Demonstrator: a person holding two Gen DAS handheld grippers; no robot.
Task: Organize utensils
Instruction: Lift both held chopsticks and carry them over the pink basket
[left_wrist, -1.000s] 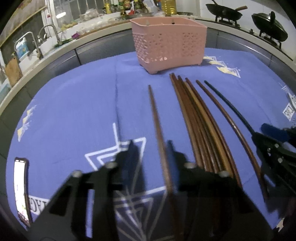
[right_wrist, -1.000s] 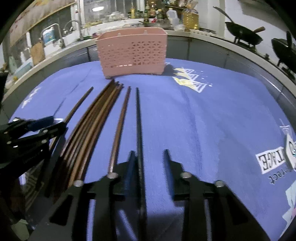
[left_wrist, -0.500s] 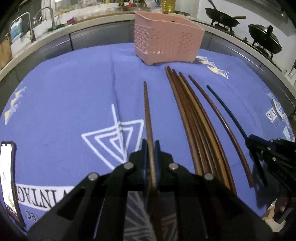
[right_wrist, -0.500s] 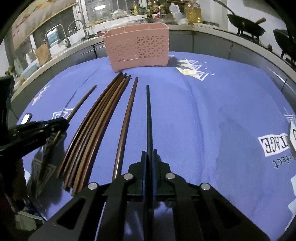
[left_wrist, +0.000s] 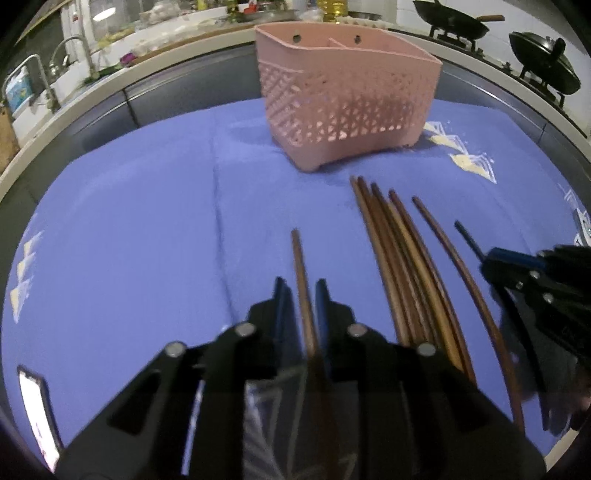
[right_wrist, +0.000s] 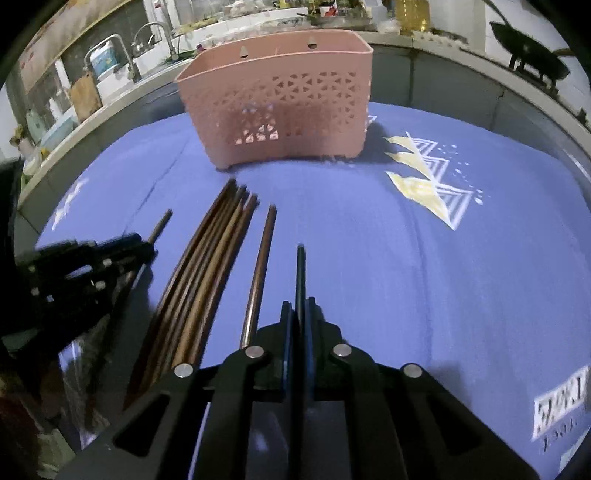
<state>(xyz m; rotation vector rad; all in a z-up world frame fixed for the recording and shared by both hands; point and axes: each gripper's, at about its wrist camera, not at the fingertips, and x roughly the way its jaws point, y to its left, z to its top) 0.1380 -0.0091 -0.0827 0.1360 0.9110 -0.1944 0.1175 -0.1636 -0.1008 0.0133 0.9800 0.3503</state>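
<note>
Two tongs, left tongs (left_wrist: 300, 295) clamped on a brown chopstick (left_wrist: 300, 266), right tongs (right_wrist: 298, 314) on a dark chopstick (right_wrist: 300, 273), both aimed toward the pink basket (right_wrist: 280, 99), presumably for dropping in.

Left gripper (left_wrist: 301, 295) clamped, right gripper (right_wrist: 300, 308) clamped, both pitched downward.

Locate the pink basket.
The pink basket stands on the blue cloth at the far edge in both wrist views, just beyond the chopstick bundle's tips.

Blue cloth (left_wrist: 129, 240), pink basket (left_wrist: 347, 99), chopsticks (left_wrist: 402, 266)
</note>
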